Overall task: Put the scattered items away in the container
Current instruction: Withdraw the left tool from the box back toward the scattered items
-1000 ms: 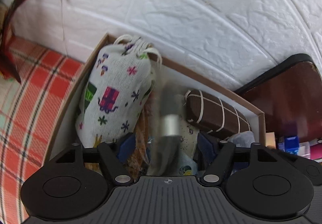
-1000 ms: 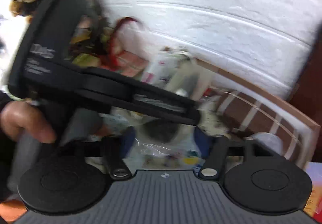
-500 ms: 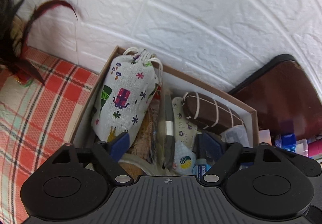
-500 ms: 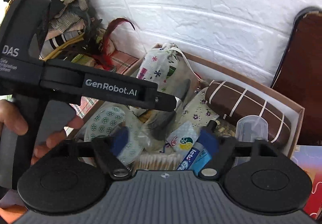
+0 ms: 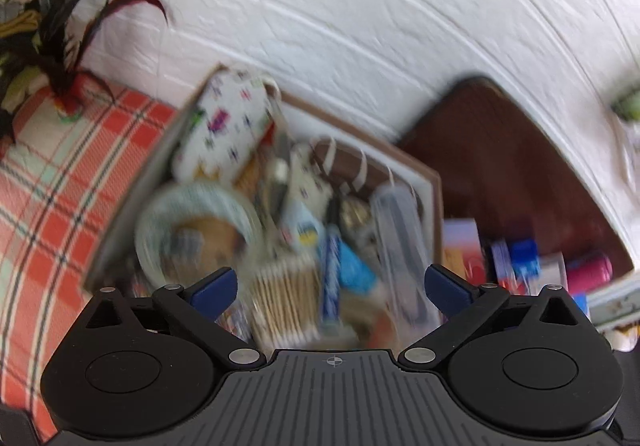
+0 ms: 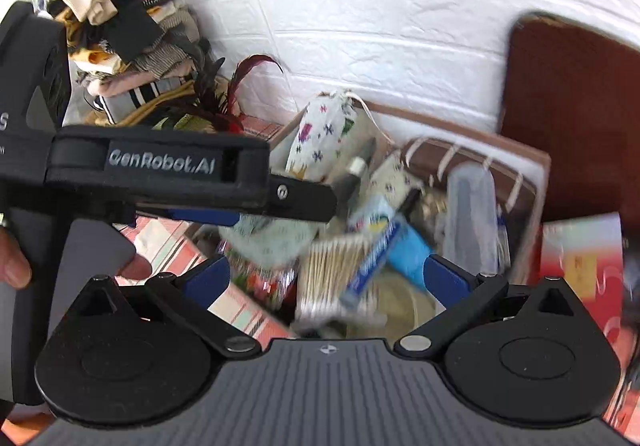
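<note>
The box [image 5: 434,181] was seen packed nearly full: a printed pouch [image 5: 224,133] filled its far left corner, a brown striped case [image 5: 352,165] lay along the far wall, and a tape roll [image 5: 192,221], cotton swabs [image 5: 284,298], a tube [image 5: 332,278] and a clear bottle [image 5: 396,238] crowded the near half, with hardly any bare floor left between them. The white wall [image 5: 360,25] closed off the far side. A dark wooden board [image 5: 500,173] and small packets [image 5: 516,258] blocked the right. Open plaid cloth [image 5: 44,185] was left free on the left. In the right wrist view, the left tool [image 6: 280,201], its fingers spread, was seen crossing above the box's left edge.
</note>
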Tool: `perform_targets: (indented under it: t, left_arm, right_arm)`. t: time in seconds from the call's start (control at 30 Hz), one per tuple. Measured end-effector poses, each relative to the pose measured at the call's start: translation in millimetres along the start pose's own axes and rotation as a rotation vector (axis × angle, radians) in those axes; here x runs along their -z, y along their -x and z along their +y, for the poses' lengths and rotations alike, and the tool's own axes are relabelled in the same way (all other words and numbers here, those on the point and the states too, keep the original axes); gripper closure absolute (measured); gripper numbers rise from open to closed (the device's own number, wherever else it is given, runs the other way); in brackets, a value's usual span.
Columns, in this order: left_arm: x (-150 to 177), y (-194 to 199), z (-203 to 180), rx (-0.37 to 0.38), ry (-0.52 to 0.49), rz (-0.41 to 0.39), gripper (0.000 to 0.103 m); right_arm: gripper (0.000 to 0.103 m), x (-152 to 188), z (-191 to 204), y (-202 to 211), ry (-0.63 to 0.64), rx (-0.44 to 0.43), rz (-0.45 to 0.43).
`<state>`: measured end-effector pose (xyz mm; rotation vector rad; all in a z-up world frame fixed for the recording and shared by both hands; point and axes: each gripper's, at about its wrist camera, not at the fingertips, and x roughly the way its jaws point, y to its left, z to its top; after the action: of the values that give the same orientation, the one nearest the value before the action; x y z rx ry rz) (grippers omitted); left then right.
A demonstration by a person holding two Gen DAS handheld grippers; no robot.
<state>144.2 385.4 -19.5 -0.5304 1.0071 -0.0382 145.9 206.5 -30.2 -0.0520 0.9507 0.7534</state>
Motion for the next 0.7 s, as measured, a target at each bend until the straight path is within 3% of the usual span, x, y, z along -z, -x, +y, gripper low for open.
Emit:
perform_targets:
  t: [0.33, 0.7]
  left_arm:
    - [79.4, -5.0, -61.2, 0.006, 0.0, 0.054, 0.0]
    - [129.0, -40.9, -164.8, -0.002, -0.037, 0.076, 0.0]
  right_arm:
    - [0.001, 76.7, -64.1, 57.6, -0.124, 0.036, -0.016]
    - [0.0, 131.1, -155.2, 125.9, -0.202, 0.083, -0.056]
